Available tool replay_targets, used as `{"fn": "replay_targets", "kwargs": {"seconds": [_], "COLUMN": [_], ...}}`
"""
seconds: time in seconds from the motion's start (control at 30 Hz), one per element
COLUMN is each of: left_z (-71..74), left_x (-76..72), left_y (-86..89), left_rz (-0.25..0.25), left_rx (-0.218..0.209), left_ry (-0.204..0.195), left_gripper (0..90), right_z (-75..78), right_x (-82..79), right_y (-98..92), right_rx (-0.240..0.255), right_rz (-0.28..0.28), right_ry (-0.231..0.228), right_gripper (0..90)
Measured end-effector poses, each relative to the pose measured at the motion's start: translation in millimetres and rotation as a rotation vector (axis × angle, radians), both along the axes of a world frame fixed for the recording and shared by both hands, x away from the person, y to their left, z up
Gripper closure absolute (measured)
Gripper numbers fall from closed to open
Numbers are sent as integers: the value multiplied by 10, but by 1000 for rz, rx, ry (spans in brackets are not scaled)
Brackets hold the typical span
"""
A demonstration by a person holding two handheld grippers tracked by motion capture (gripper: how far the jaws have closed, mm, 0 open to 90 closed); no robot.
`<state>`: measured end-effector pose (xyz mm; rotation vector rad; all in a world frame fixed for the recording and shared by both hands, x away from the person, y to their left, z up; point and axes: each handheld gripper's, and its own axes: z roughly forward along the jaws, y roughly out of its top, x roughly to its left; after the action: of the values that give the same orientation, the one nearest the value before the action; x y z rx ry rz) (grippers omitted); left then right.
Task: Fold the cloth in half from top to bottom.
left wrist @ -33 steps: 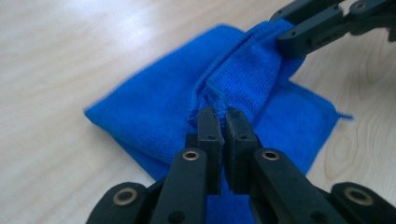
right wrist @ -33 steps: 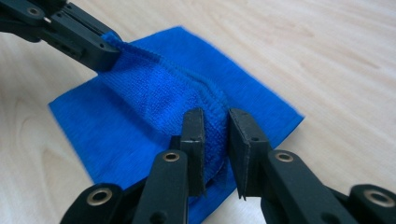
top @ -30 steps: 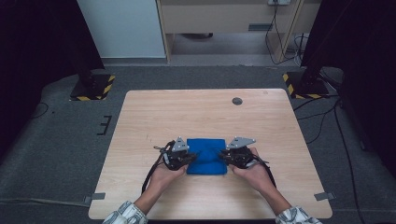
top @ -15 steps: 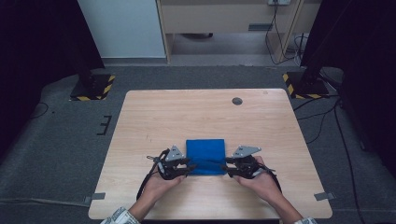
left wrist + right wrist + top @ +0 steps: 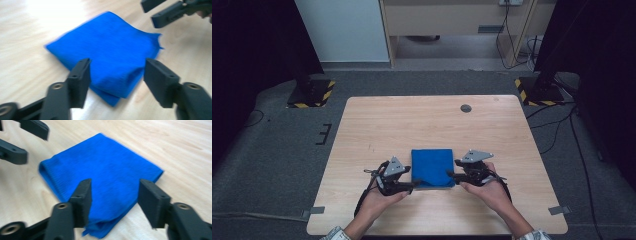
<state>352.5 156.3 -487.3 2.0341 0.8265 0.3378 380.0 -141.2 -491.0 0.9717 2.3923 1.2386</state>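
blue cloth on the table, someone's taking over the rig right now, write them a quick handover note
Left gripper: jaws have just been opening; they stand apart at the cloth's near left corner, not pressing it.
Right gripper: jaws have just been opening too, apart at the near right corner, nothing clamped.
Blue cloth: lies folded into a neat rectangle with stacked layers, on the near middle of the wooden table, between the two grippers.
Done: the cloth is folded over and released.
Left: probably draw both grippers back; fold again only if a smaller fold is wanted.
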Motion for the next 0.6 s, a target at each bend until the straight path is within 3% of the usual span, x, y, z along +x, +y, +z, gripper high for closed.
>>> {"fn": "replay_targets", "kwargs": {"seconds": [0.27,0.6], "left_z": [-28,-60], "left_x": [197,345], "left_y": [148,457], "left_rz": [79,183], "left_rx": [21,9], "left_ry": [19,26], "left_gripper": [158,102], "right_z": [-11,-16], "right_x": [180,302], "right_y": [-65,-368], "right_rx": [-8,-8], "right_rz": [-86,-193], "right_ry": [-17,-9], "right_gripper": [204,119]}}
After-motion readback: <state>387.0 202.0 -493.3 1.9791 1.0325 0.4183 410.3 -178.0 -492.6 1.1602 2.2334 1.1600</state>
